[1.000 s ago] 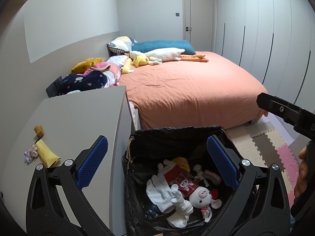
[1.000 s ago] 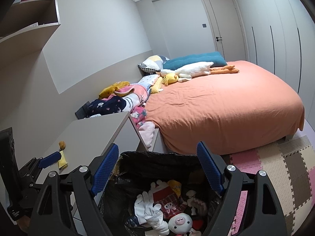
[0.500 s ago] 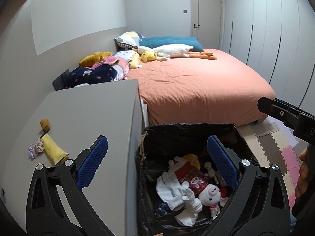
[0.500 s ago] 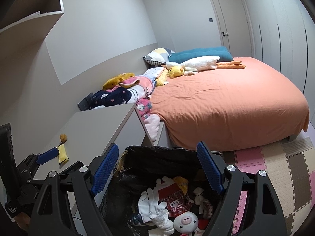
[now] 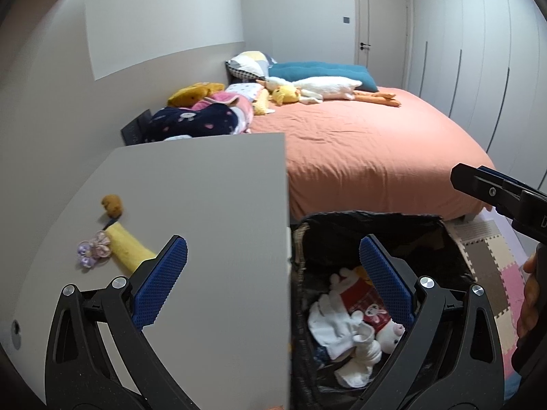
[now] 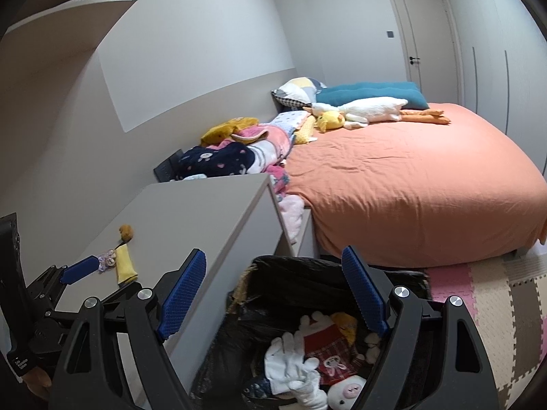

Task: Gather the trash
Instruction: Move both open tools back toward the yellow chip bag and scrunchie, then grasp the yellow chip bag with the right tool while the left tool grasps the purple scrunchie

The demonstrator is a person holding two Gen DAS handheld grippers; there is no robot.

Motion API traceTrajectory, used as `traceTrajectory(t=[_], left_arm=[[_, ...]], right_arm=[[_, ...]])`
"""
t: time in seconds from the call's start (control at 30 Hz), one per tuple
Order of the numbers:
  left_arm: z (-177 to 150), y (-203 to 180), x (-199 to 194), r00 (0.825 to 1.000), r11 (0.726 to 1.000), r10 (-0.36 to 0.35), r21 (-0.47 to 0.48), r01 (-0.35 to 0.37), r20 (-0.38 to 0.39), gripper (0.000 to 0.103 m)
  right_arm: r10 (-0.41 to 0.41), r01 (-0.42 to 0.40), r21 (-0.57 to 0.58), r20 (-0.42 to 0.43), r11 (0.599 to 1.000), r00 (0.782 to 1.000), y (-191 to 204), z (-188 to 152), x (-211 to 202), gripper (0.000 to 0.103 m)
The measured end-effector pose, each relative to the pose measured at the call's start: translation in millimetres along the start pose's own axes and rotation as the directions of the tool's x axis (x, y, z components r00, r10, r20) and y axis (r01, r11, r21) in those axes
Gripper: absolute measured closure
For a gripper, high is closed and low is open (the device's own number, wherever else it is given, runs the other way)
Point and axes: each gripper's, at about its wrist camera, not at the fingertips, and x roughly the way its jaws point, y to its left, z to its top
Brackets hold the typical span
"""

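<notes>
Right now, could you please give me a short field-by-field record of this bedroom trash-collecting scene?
Setting: bedroom, orange bed, grey desk
Bin: black-lined trash bin on the floor beside the desk
Bin contents: white glove, red plaid item, pig plush
Left on desk: yellow pouch, purple hair clip, brown lump
Left gripper: open, empty
Right gripper: open, empty, above the bin
Floor: foam puzzle mat

Right tongs open above bin; empty
</notes>
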Motion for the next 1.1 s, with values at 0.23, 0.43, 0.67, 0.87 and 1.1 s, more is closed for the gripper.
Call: traceTrajectory(t=[0.23, 0.43, 0.67, 0.87, 1.1], left_arm=[[-5, 38, -6, 0.999, 0.998, 0.048, -0.049, -0.048, 0.006, 0.006], [-9, 71, -8, 0.996, 0.992, 0.088, -0.087, -0.087, 0.0, 0.006], [-18, 109, -6, 0.993, 0.982, 0.12, -0.143, -0.122, -0.021, 0.006], [-29, 146, -5, 0.988, 0.968, 0.152, -0.196, -0.157, -0.042, 0.006], [-41, 190, -5, 0.979, 0.944, 0.192, -0.262, -0.202, -0.065, 0.006]], right_arm=[[0.031, -0.031, -0.023, -0.009, 0.999, 0.999, 31, 2, 17, 0.021], [0.056, -0.058, -0.054, -0.033, 0.997, 0.998, 61, 1, 35, 0.021], [0.084, -0.091, -0.097, -0.077, 0.991, 0.993, 96, -2, 59, 0.021], [0.103, -0.118, -0.131, -0.117, 0.984, 0.988, 127, -6, 82, 0.021], [0.126, -0.158, -0.189, -0.17, 0.969, 0.977, 168, -14, 110, 0.021]])
